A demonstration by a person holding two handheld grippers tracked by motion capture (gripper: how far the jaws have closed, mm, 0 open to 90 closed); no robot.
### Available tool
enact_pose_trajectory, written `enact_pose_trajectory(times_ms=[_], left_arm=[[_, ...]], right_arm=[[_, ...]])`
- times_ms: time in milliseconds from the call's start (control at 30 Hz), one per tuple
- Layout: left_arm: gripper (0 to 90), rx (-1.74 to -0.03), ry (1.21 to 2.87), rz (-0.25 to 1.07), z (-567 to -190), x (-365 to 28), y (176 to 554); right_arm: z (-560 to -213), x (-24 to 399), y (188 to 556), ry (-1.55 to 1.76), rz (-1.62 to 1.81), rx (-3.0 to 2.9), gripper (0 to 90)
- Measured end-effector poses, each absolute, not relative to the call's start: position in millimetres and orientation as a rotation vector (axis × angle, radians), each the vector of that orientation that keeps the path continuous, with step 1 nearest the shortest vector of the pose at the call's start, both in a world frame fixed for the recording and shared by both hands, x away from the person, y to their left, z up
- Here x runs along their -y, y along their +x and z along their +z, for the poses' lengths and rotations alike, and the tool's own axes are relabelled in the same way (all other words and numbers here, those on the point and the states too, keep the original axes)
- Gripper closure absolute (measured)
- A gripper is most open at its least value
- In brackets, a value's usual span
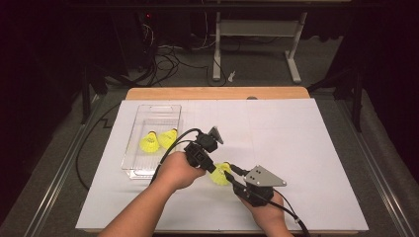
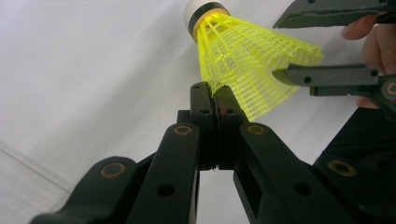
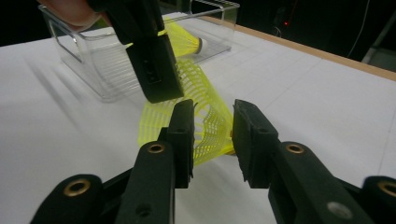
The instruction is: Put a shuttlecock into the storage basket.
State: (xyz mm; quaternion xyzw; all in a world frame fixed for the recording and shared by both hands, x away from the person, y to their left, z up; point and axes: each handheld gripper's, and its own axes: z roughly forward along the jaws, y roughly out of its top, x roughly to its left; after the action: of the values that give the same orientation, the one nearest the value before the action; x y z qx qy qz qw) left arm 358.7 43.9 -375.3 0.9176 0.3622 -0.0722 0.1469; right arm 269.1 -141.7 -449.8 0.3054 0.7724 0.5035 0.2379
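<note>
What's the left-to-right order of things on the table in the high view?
Clear bin → two yellow shuttlecocks in it → left gripper → third shuttlecock → right gripper.

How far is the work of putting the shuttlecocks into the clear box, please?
Done: two shuttlecocks lie in the clear box. In hand: the left hand-held gripper is shut on the skirt edge of a third shuttlecock, outside the box; the right hand-held gripper is open with its jaws either side of that skirt. Left: if all go in the box, this third one must still go in.
</note>
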Motion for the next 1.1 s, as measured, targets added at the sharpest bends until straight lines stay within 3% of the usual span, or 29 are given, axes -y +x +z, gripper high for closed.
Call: enact_pose_trajectory(times_ms=[1100], left_arm=[[89.4,-1.087,2.644,-0.208,-379,-63,361]], right_arm=[[-442,180,275,0.911,1.444,-2.079,34.4]])
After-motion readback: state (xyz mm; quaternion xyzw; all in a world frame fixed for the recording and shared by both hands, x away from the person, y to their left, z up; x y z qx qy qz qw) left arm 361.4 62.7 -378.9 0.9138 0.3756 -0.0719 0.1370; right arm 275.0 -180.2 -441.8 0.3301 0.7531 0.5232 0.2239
